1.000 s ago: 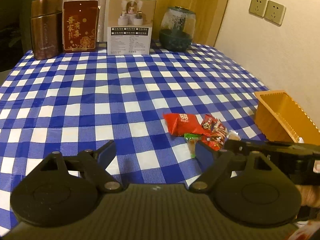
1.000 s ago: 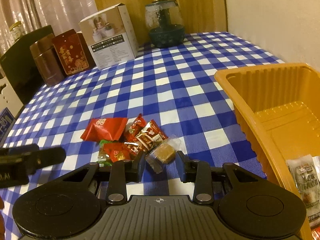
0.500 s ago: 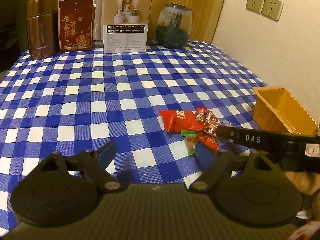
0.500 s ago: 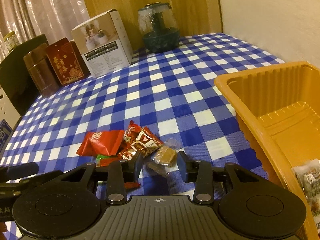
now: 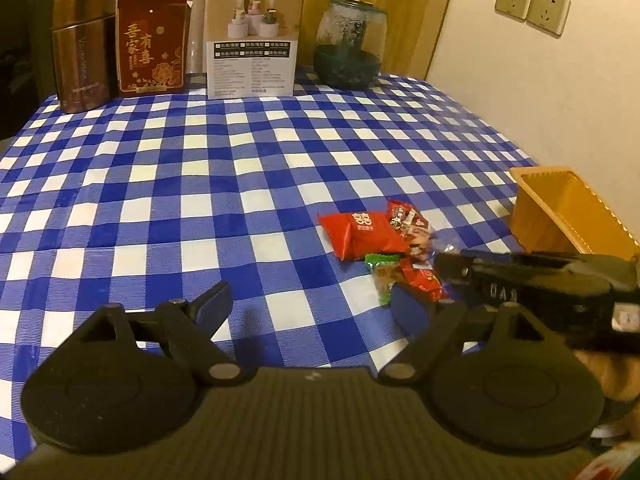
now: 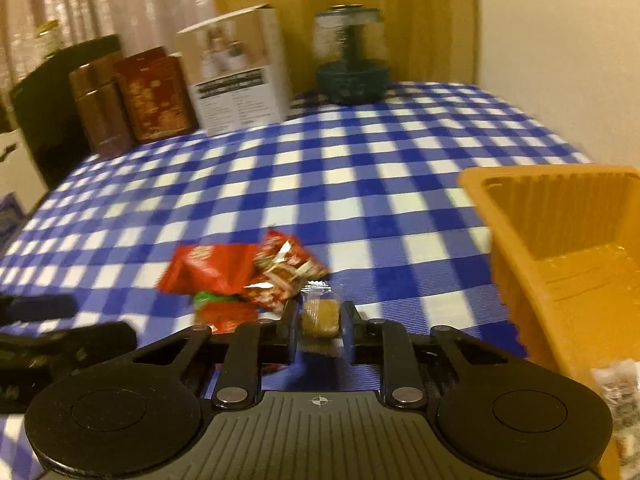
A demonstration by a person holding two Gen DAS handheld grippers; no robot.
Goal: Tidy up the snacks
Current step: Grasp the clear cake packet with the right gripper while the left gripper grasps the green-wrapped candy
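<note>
A pile of wrapped snacks lies on the checked tablecloth: a red pouch [image 5: 362, 234] [image 6: 204, 270], small red sweets [image 5: 410, 226] [image 6: 284, 270] and a green packet [image 5: 382, 270]. My right gripper [image 6: 320, 318] is shut on a brown candy in clear wrap [image 6: 319, 314], at the pile's right edge. It shows as a black bar in the left wrist view [image 5: 452, 266]. My left gripper [image 5: 308, 300] is open and empty, just left of the pile. An orange tray [image 6: 560, 240] [image 5: 560, 208] stands to the right, with a wrapped snack [image 6: 618, 384] inside.
At the table's far edge stand a brown canister [image 5: 82, 48], a red box [image 5: 152, 46], a white carton [image 5: 254, 38] and a dark glass jar [image 5: 348, 50]. A wall with sockets [image 5: 532, 6] runs along the right side.
My right gripper has closed on the brown candy, which lay between its open fingers before. The right view has tilted up and is blurred by motion. My left gripper stays open.
</note>
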